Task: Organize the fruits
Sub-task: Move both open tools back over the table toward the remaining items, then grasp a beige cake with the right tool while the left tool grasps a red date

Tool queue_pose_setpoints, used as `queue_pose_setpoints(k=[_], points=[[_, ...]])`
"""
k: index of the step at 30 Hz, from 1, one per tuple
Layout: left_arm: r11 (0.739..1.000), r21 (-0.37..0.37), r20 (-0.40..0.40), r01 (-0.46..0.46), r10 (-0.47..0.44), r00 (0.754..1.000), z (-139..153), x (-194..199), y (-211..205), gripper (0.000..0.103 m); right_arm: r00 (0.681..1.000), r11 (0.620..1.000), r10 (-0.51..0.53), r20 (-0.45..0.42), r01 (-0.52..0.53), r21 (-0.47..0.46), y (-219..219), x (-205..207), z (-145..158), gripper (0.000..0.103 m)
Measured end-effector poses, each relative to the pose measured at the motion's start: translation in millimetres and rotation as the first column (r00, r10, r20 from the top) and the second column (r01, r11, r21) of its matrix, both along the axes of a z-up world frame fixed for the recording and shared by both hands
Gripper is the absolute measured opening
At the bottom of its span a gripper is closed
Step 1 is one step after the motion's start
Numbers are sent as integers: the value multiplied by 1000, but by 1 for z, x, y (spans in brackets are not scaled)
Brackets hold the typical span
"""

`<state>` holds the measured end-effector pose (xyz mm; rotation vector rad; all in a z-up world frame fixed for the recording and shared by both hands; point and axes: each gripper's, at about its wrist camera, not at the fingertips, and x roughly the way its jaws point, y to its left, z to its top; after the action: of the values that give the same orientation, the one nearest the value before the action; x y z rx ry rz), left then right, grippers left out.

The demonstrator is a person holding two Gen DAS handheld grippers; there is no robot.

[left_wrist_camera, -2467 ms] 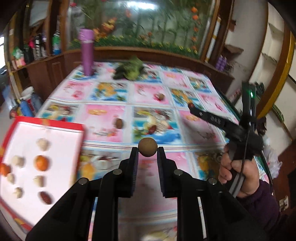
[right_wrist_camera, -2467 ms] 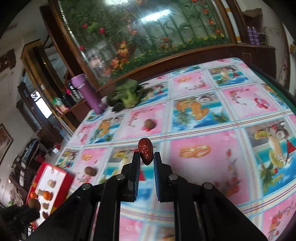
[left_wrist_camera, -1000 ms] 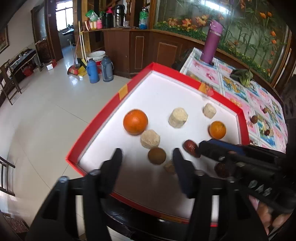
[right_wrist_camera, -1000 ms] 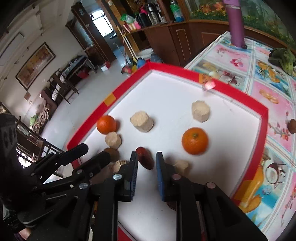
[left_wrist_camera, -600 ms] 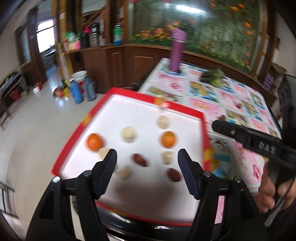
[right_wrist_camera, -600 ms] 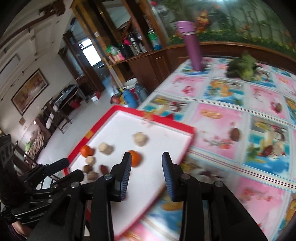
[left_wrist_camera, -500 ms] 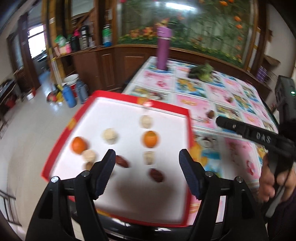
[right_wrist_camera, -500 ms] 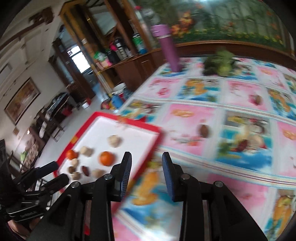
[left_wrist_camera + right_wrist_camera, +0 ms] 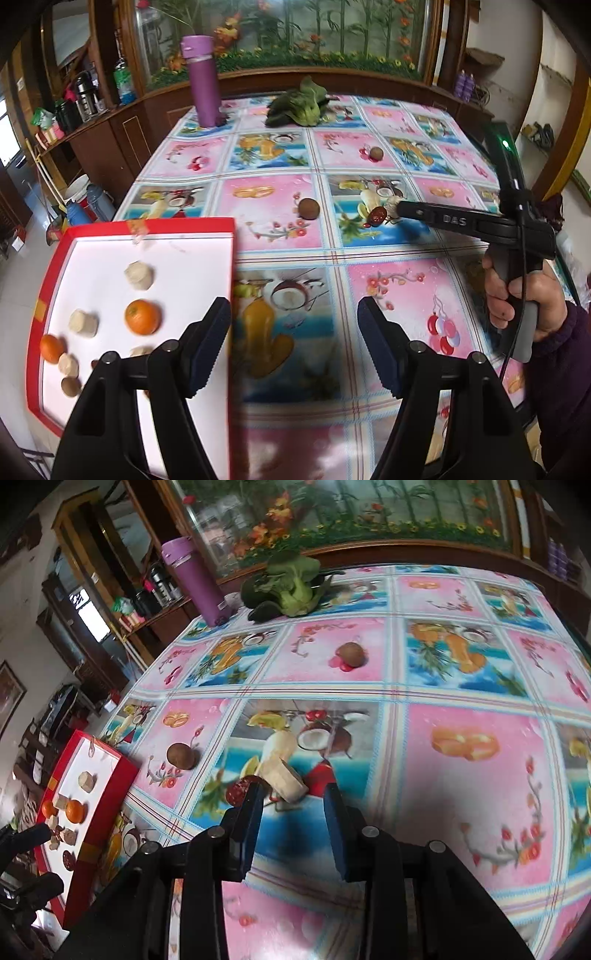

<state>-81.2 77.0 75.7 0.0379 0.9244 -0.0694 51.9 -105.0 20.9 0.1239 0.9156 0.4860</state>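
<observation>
Left gripper [image 9: 293, 345] released above the worktop [image 9: 280, 229]; red tray [image 9: 155, 224] beside it. Right gripper [image 9: 293, 805] released, nearing a pale chunk [image 9: 284, 775].

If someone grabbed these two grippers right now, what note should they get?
Left gripper: open, empty, hovering beside the red tray.
Right gripper: open, empty, closing in on a pale chunk and a red date.
Done: two oranges, pale chunks, small brown fruits and a date lie in the tray.
Left: that chunk and date, plus two brown round fruits on the tablecloth.
</observation>
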Motion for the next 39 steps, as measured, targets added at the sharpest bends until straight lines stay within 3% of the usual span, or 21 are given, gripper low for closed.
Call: queue_pose_setpoints(k=[8, 14, 18, 23, 29, 32, 39], points=[[1000, 3, -20, 21, -21, 1000, -4, 16, -16, 72, 999, 999, 39, 11, -38, -24, 3, 10, -8, 27], [997, 6, -43, 83, -83, 996, -16, 52, -44, 72, 989, 986, -73, -131, 91, 138, -44, 26, -12, 27], [997, -5, -58, 76, -76, 995, -26, 76, -65, 72, 972, 970, -169, -163, 193, 150, -69, 30, -10, 27], [999, -19, -89, 43, -44, 995, -39, 103, -86, 71, 961, 964, -212, -179, 236, 124, -81, 32, -9, 27], [999, -33, -119, 19, -23, 993, -52, 123, -96, 52, 959, 964, -205, -194, 232, 128, -81, 33, -10, 27], [999, -33, -132, 10, -14, 991, -60, 129, -95, 37, 959, 965, -204, -194, 231, 126, -81, 33, -10, 27], [999, -43, -105, 15, -19, 994, -60, 129, -90, 24, 962, 968, -200, -187, 223, 112, -78, 33, -10, 27]])
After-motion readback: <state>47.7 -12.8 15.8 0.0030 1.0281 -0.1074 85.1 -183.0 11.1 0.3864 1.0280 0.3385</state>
